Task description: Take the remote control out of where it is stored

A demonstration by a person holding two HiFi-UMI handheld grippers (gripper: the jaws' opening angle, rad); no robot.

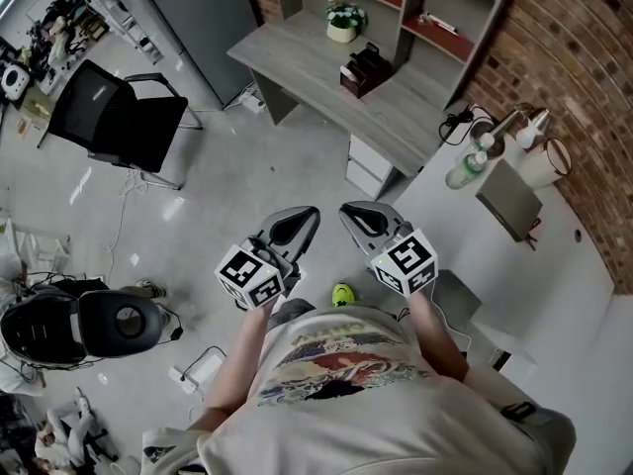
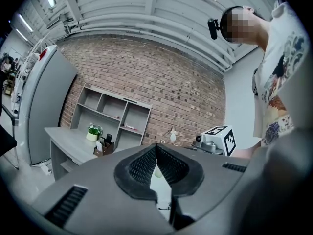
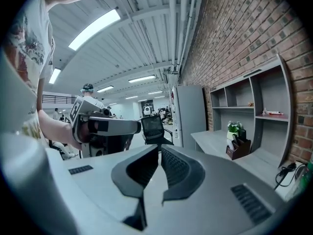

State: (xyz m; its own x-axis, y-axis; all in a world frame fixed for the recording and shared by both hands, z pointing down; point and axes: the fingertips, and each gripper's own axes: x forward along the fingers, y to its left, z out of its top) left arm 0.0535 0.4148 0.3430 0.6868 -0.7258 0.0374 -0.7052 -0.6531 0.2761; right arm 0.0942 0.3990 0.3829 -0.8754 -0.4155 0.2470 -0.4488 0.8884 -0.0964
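Two grippers side by side before the torso, over the floor, well apart from the desk (image 1: 292, 49). Left gripper (image 1: 309, 214): jaws closed tip to tip, nothing between. Right gripper (image 1: 348, 211): likewise closed, empty. One grey desk against the brick wall, bearing one potted plant (image 1: 344, 20) and one brown box (image 1: 364, 70). One remote (image 2: 108, 139), dark, upright in that box beside one white card (image 2: 100, 146), untouched. One shelf unit (image 1: 415, 3) atop the desk, two drawers (image 1: 368, 164) beneath. One black chair (image 1: 117, 117) at left. One white table (image 1: 554, 265) at right, with one bottle (image 1: 467, 171).
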